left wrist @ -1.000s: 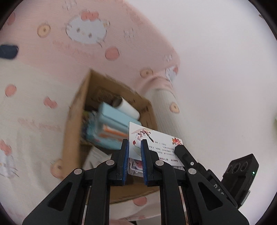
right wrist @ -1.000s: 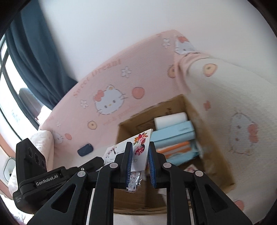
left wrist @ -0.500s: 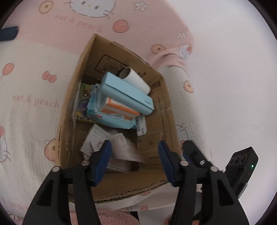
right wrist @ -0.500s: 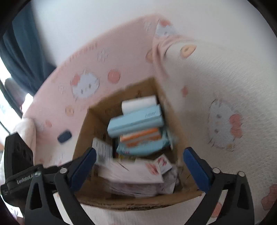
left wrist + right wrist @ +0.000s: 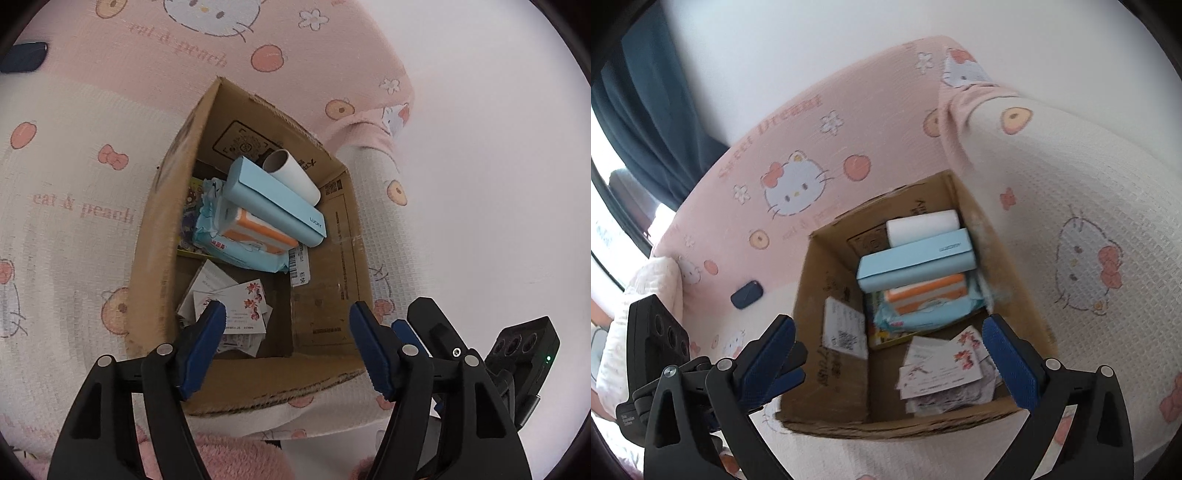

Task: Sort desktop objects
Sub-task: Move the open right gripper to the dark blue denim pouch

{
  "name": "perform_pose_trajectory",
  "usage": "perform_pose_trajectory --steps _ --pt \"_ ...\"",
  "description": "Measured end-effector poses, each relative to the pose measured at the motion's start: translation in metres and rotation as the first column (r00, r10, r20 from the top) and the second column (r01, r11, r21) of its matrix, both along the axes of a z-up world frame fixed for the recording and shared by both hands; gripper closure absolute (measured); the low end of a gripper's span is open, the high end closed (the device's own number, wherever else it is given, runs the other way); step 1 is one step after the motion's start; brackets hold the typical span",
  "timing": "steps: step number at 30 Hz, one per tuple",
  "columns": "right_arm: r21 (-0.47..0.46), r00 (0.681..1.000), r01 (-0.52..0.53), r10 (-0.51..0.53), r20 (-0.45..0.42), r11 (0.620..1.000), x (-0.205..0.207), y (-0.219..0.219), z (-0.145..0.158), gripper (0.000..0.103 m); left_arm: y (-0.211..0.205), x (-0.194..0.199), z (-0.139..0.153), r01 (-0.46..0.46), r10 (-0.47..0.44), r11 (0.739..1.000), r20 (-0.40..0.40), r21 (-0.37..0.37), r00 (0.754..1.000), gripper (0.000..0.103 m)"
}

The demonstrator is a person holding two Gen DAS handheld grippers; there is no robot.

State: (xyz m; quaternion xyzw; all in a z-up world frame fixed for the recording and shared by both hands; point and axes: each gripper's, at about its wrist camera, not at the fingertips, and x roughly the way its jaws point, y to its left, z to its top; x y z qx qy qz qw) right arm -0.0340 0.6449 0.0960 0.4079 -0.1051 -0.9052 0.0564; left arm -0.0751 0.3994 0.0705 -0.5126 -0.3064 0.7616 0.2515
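Both grippers hover over the cardboard box (image 5: 332, 258)

Left gripper (image 5: 288, 328) and right gripper (image 5: 888, 343) fingers spread wide, empty; flowered cards (image 5: 942, 365) lie inside beside the wet-wipes pack (image 5: 236, 243).

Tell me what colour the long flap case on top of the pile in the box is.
Light blue; the flap case shows best in the left wrist view.

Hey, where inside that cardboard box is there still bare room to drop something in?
In the cardboard box, bare floor shows between the flowered cards and the wall carrying the printed text. The far end is crowded: paper roll, light blue case and wipes pack are stacked. Both tongs hang open above.
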Motion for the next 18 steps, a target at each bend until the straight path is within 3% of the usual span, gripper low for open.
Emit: perform_pose_trajectory --steps 6,8,11,18 --pt "0.013 1.0 -0.023 0.023 -0.013 1.0 0.014 -0.047 0.011 0.002 -0.036 0.0 0.007 0.016 -0.017 0.999 0.026 0.038 1.0 0.028" --pt "0.02 0.999 -0.039 0.039 -0.016 0.999 0.018 -0.067 0.012 0.002 -0.055 0.0 0.009 0.01 -0.013 0.998 0.041 0.069 0.999 0.02" --pt "0.032 0.998 -0.068 0.069 -0.014 0.997 0.022 -0.099 0.011 0.002 -0.089 0.0 0.006 -0.02 0.012 0.993 0.069 0.118 0.998 0.018" --pt "0.021 0.992 -0.127 0.127 -0.01 0.992 0.033 -0.178 -0.001 0.002 -0.176 0.009 -0.004 -0.112 0.105 0.985 0.06 0.129 0.993 0.017"
